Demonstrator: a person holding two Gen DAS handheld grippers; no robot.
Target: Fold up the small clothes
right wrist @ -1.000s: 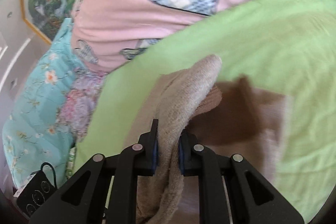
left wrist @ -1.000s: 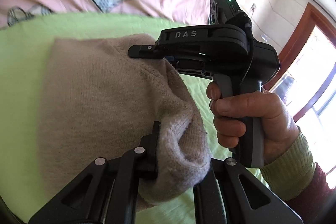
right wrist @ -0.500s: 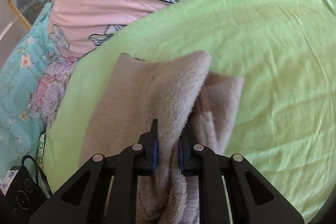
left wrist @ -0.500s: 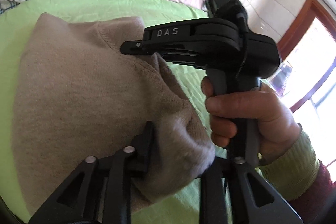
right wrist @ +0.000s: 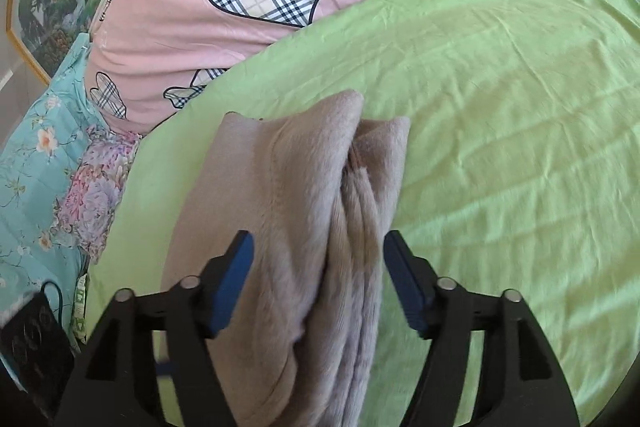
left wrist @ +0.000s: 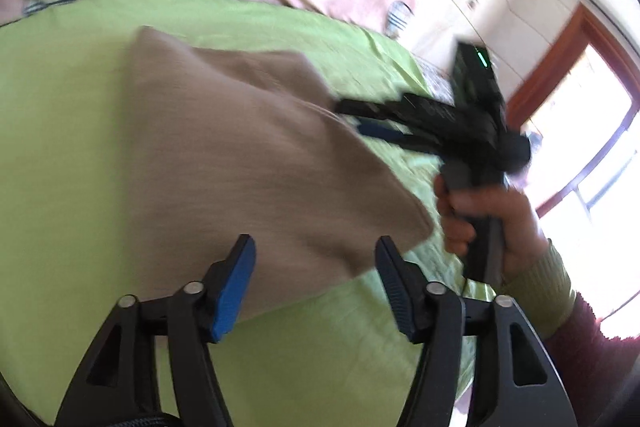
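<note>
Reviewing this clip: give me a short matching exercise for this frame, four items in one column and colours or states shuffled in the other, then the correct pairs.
Items:
1. beige knit garment
2. sheet
3. quilt with plaid hearts
4. left gripper

Descriptions:
A. pink
B. open, fingers on either side of the cloth edge
C. green, spread under the clothing
D. folded, lying on the bed

Pairs: 1-D, 2-C, 3-A, 4-B

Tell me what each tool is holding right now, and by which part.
Nothing. Both the left tool and the right tool stand open, with the folded beige garment lying loose between their fingers on the green sheet.
</note>
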